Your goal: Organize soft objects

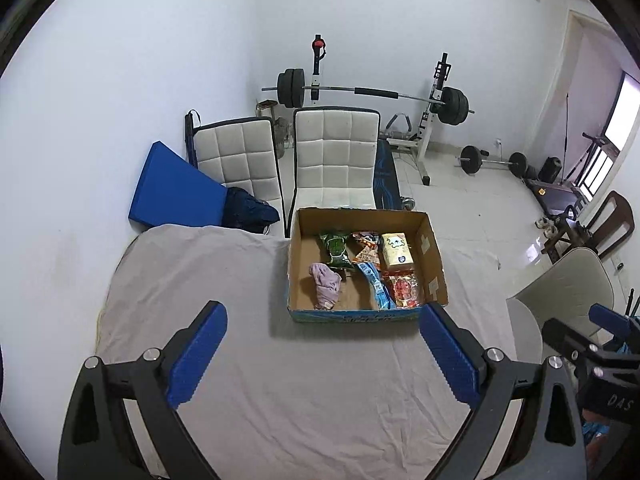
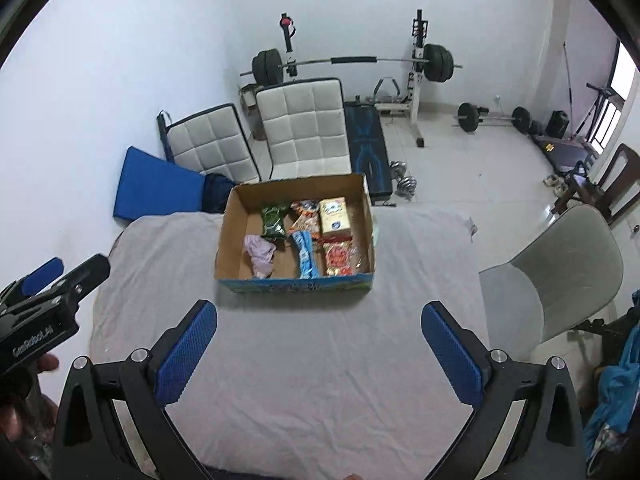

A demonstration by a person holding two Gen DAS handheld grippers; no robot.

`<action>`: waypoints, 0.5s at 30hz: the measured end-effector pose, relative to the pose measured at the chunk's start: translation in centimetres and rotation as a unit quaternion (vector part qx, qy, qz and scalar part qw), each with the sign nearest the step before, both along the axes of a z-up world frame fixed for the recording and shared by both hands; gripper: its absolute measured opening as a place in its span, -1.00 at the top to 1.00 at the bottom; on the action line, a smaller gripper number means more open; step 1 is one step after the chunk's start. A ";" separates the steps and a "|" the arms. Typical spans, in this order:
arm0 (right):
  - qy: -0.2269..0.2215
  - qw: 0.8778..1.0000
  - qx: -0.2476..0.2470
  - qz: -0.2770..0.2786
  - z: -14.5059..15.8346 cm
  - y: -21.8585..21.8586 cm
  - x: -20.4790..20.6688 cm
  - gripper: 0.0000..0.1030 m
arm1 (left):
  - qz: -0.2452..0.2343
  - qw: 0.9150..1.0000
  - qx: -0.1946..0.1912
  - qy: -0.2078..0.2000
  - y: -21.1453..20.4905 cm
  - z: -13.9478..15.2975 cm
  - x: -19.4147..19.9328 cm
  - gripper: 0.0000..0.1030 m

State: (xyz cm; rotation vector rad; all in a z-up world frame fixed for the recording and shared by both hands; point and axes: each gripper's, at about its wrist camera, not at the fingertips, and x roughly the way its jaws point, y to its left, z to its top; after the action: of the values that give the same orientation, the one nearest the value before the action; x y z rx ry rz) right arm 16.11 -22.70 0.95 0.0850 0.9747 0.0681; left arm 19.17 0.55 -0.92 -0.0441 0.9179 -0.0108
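**Both jaws wide, nothing gripped**

The jaws of the left gripper (image 1: pixel 323 354) and the right gripper (image 2: pixel 319 350) are spread wide and empty above the cloth-covered surface (image 1: pixel 224 280). Ahead of both jaws, a cardboard box (image 2: pixel 230 236) is seen holding a lilac cloth (image 1: pixel 326 286) and 5 snack packets.

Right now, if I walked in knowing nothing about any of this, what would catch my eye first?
Probably the cardboard box in the middle of the grey-sheeted table, holding snack packets and a crumpled lilac cloth at its left. Nearer the camera, the right gripper and the left gripper stand open and empty over the sheet. Behind the table, a loaded barbell rests on its rack against the far wall.
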 end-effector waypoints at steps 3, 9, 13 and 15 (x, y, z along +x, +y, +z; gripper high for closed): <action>-0.010 1.000 0.002 -0.006 0.0 -0.3 0.7 -1.00 | 0.001 1.000 0.004 -0.003 -0.2 -0.1 0.1 -1.00; -0.024 1.000 -0.013 -0.012 0.3 -0.1 1.6 -1.00 | 0.006 1.000 0.008 -0.008 -0.6 0.0 0.1 -1.00; -0.025 0.999 -0.020 -0.008 0.2 0.2 2.0 -1.00 | 0.008 1.000 0.007 -0.009 -0.6 -0.1 0.3 -1.00; -0.026 0.999 -0.021 -0.005 0.2 0.3 2.1 -1.00 | 0.008 1.000 0.006 -0.008 -0.5 -0.1 0.2 -1.00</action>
State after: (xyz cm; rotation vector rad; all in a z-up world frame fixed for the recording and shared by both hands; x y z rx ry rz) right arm 18.23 -22.40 1.19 0.0495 0.9237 0.0395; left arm 19.40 0.03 -1.00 -0.0398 0.9012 0.0089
